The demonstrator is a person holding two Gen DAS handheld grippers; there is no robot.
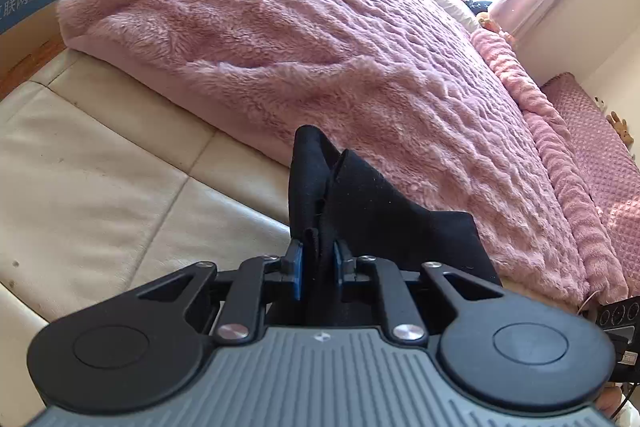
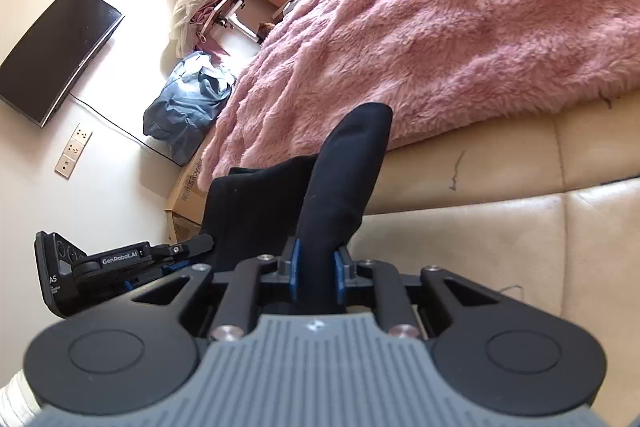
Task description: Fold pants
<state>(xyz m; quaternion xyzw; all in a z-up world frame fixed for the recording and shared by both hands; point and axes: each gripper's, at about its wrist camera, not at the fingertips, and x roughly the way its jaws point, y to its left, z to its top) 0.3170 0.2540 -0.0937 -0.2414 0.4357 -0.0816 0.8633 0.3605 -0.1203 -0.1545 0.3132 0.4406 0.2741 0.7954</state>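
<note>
The black soft-knit pants (image 1: 360, 203) are held off the bed at two points, and the coming fold is judged to turn on how the cloth is strung between them. In the left wrist view the left gripper (image 1: 317, 263) is seen nearly closed, its blue pads pressed on a bunched edge of the fabric, which stands up toward twelve o'clock and drapes away toward four o'clock. In the right wrist view the right gripper (image 2: 316, 267) is likewise clamped on a rolled tongue of the same pants (image 2: 340, 183) pointing to about one o'clock, while the rest of the cloth is stretched toward nine o'clock, where the left gripper (image 2: 188, 247) is seen just beside it. The long axis of the held edge is thus run from gripper to gripper, with neither nearer. The fluffy pink blanket (image 1: 320, 39) is spread ahead at twelve o'clock, beyond the cream leather-look padded bed surface (image 1: 100, 167).
</note>
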